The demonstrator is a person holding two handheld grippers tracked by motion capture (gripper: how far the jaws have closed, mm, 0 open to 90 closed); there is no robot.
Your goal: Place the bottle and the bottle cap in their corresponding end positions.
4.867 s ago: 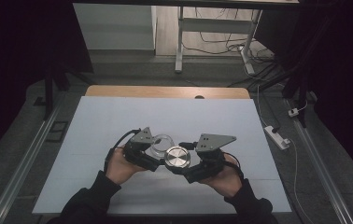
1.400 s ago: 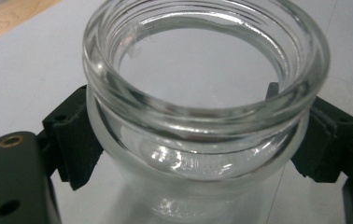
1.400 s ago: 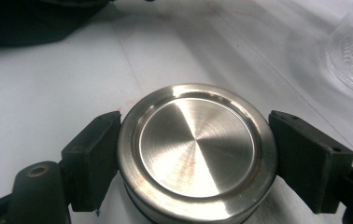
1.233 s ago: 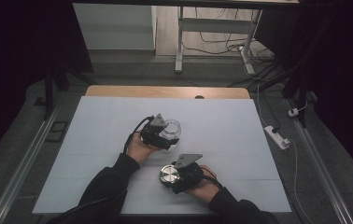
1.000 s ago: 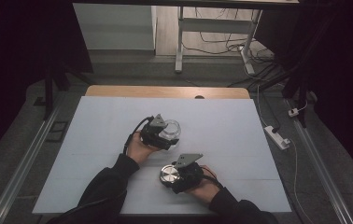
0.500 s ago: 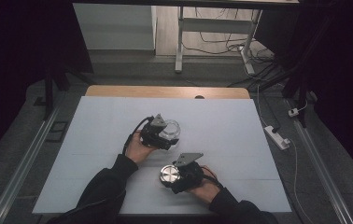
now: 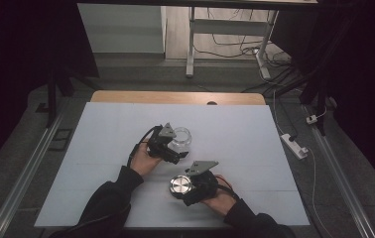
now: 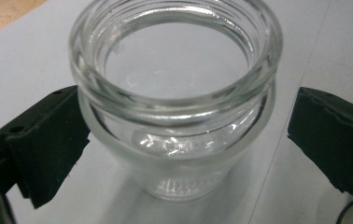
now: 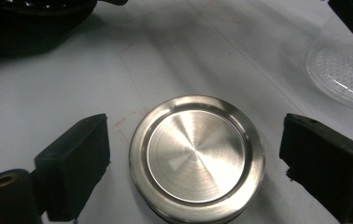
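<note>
A clear glass jar (image 7: 182, 138) stands upright and lidless on the white table (image 7: 101, 148), a little behind centre. My left gripper (image 7: 174, 147) is open around it. In the left gripper view the jar (image 8: 174, 107) sits between the jaws of that gripper (image 8: 184, 140); the left pad (image 8: 48, 140) is at its wall, the right pad (image 8: 333, 140) stands apart. A round brushed-metal lid (image 7: 179, 185) lies flat nearer the front edge. My right gripper (image 9: 198, 158) is open with the lid (image 9: 196, 156) between its jaws, a gap on each side.
The jar's base (image 9: 347, 70) and the left hand's dark gripper (image 9: 39, 18) show at the top of the right gripper view. A wooden strip (image 7: 175, 97) edges the table's far side. A white power strip (image 7: 293, 145) lies on the floor at right.
Since 4.9 s ago the two grippers have parted: the left one has moved back with the jar, and the lid now lies on the table in front. Over the last second nothing has moved.
</note>
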